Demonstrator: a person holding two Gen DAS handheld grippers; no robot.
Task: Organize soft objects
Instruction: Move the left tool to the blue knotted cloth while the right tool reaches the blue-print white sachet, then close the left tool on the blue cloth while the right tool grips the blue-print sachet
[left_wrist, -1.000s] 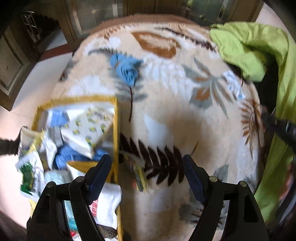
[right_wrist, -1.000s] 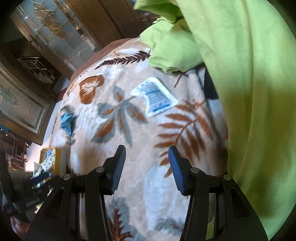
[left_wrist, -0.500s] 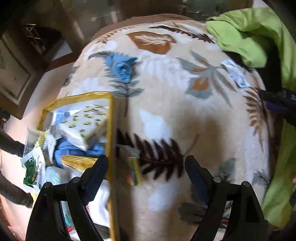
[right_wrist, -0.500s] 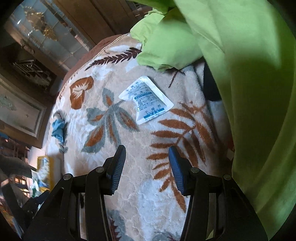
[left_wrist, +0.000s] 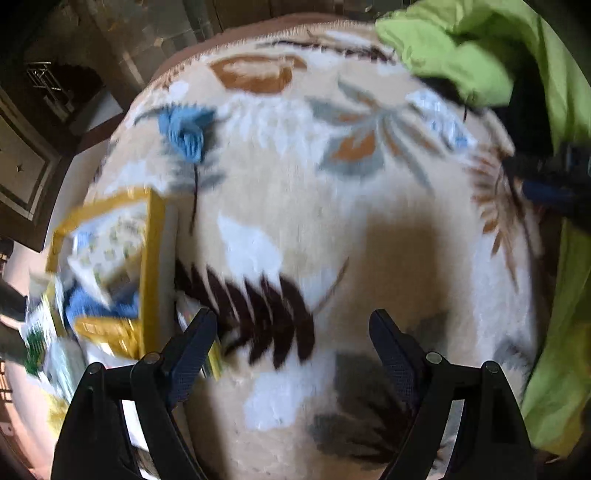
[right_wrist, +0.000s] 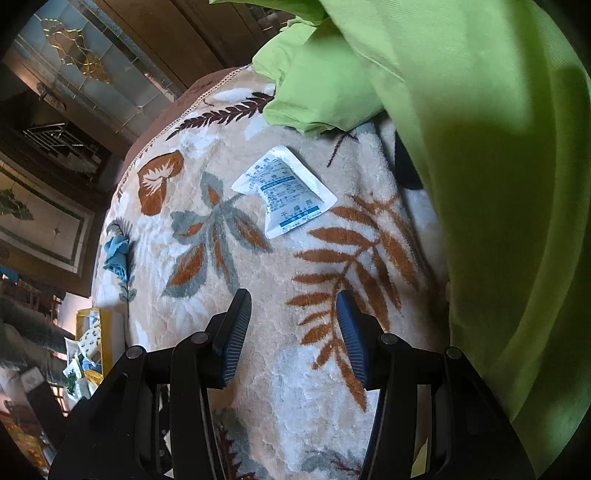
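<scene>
A leaf-patterned blanket (left_wrist: 295, 206) carries a crumpled blue cloth (left_wrist: 184, 136) at its far left and a white sachet with blue print (right_wrist: 284, 195) at its far right. My left gripper (left_wrist: 291, 325) hangs open over the dark leaf print with nothing between its fingers. A small packet (left_wrist: 207, 354) lies just beside its left finger. My right gripper (right_wrist: 293, 306) is open and empty, a short way in front of the sachet. In the left wrist view it shows at the right edge (left_wrist: 546, 177). The blue cloth (right_wrist: 116, 254) is far off to the right gripper's left.
A yellow-rimmed box (left_wrist: 151, 258) stuffed with packets and blue fabric stands against the blanket's left edge, also seen small in the right wrist view (right_wrist: 96, 332). Green fabric (right_wrist: 480, 184) bunches along the right side. Dark wooden cabinets (right_wrist: 74, 92) stand behind.
My left gripper has slid to the right, away from the yellow box, and its jaws stand slightly wider. The left view is now blurred. The right gripper has hardly moved.
</scene>
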